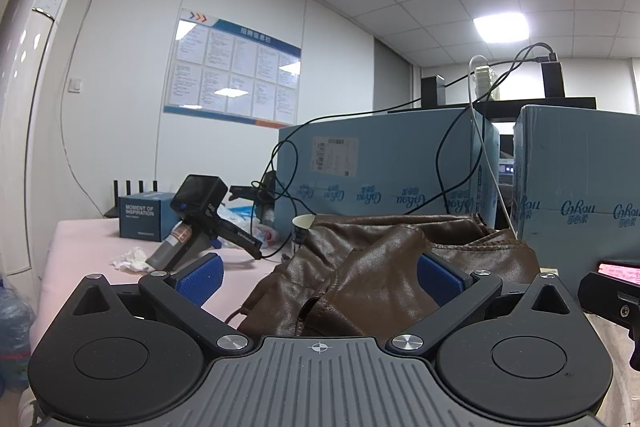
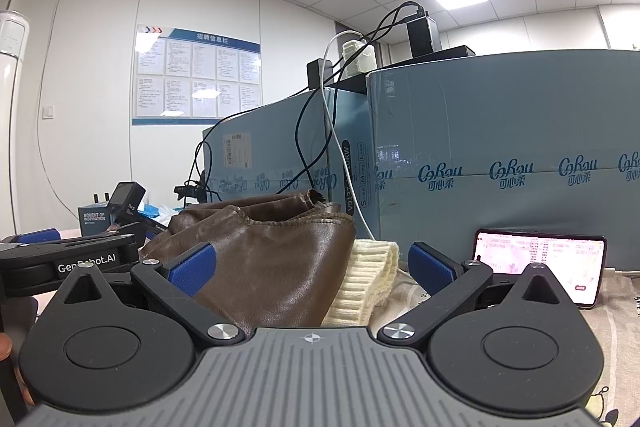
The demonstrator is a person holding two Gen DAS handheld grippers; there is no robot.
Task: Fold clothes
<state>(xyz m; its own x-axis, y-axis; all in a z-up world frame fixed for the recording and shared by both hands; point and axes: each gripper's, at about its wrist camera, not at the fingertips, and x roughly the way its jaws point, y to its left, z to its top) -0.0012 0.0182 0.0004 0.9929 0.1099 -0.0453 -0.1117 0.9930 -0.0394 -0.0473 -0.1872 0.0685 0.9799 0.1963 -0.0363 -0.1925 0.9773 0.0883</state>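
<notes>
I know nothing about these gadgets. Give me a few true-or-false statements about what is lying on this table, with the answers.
1. Both grippers, left and right, are open. True.
2. The brown leather garment is neatly folded flat. False: it lies crumpled in a heap.
3. A cream knitted piece lies beside the brown garment. True.
4. The phone screen is dark. False: it is lit.
5. The big boxes behind are red. False: they are blue.
</notes>
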